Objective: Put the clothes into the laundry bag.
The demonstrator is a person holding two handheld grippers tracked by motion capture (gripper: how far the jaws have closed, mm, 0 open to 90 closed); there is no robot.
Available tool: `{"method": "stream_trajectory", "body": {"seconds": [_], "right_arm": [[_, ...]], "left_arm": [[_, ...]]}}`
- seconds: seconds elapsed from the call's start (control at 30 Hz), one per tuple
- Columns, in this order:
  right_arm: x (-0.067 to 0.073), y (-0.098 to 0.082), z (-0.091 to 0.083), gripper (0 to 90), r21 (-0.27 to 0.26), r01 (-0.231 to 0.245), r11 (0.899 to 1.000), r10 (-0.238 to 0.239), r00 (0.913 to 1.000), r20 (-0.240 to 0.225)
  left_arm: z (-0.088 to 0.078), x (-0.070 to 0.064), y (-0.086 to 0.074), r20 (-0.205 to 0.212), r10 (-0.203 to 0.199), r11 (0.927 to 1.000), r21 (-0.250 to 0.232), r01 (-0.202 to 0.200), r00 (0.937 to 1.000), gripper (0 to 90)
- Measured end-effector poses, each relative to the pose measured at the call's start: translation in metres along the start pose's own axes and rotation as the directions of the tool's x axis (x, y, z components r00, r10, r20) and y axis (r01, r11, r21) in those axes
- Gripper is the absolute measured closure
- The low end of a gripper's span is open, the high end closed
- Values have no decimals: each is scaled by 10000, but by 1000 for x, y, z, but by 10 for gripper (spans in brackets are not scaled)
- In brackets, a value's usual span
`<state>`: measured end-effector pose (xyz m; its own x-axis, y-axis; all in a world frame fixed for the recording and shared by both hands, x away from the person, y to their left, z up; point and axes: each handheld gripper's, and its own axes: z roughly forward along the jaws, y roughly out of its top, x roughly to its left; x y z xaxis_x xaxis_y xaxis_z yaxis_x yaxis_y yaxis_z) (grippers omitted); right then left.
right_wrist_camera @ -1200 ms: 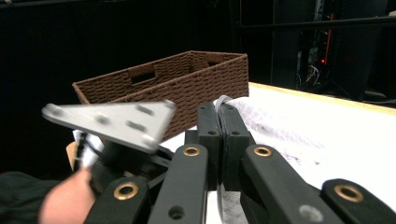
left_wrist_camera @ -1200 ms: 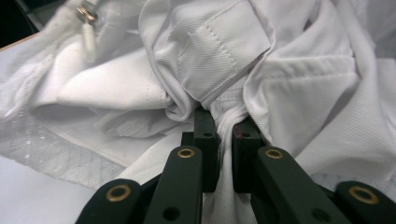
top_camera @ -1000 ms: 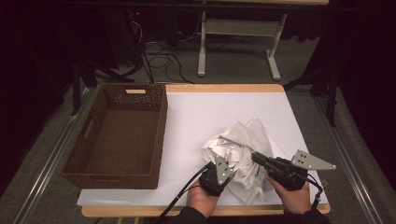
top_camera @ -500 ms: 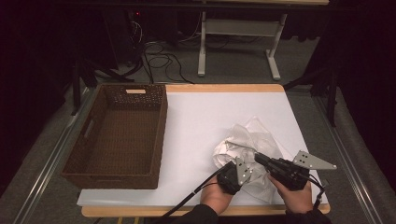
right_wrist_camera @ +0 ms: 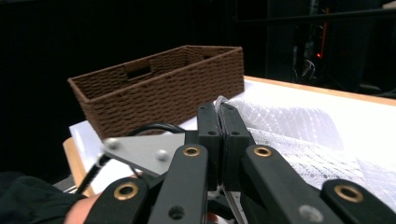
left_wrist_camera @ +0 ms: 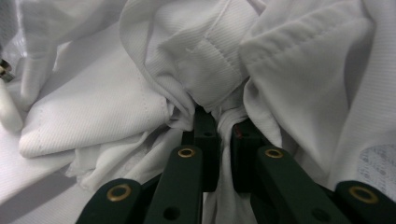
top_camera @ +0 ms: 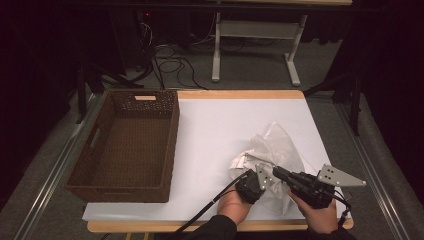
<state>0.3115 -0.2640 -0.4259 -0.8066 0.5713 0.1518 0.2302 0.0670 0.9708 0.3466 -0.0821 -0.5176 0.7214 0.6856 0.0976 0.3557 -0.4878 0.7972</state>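
white garment (top_camera: 272,155) bunched on the table right of the wicker basket (top_camera: 127,145) | left gripper (left_wrist_camera: 223,122) pinching a fold | right gripper (right_wrist_camera: 222,112) clamped on mesh edge | both at its near edge, basket lies leftward

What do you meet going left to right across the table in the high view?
Brown wicker basket → bare white table cover → left gripper, shut on the crumpled white garment → right gripper, also shut on the garment.
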Motion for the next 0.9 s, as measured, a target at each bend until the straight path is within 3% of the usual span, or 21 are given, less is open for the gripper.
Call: {"method": "stream_trajectory", "body": {"seconds": [0.3, 0.63, 0.67, 0.77, 0.9], "right_arm": [[15, 9, -3, 900, -226, 266, 9994, -276, 9985, -466], [17, 12, -6, 900, -398, 367, 9985, -382, 9986, -372], [17, 11, -5, 900, -362, 384, 9986, -398, 9985, -372], [13, 7, -2, 900, -280, 292, 9992, -302, 9988, -381], [11, 6, -1, 900, -265, 204, 9994, -215, 9990, -402]], "left_arm": [[-1, -1, -1, -139, 24, 10000, 40, -24, 9999, 844], [-1, -2, -1, -187, -2, 10000, 96, 3, 9998, 845], [-2, -2, -1, -193, -48, 10000, 72, 49, 9998, 845], [-11, 7, -5, 217, -733, 9973, 5, 733, 9971, 845], [-31, 11, -11, 43, -781, 9963, -348, 782, 9969, 846]]}}
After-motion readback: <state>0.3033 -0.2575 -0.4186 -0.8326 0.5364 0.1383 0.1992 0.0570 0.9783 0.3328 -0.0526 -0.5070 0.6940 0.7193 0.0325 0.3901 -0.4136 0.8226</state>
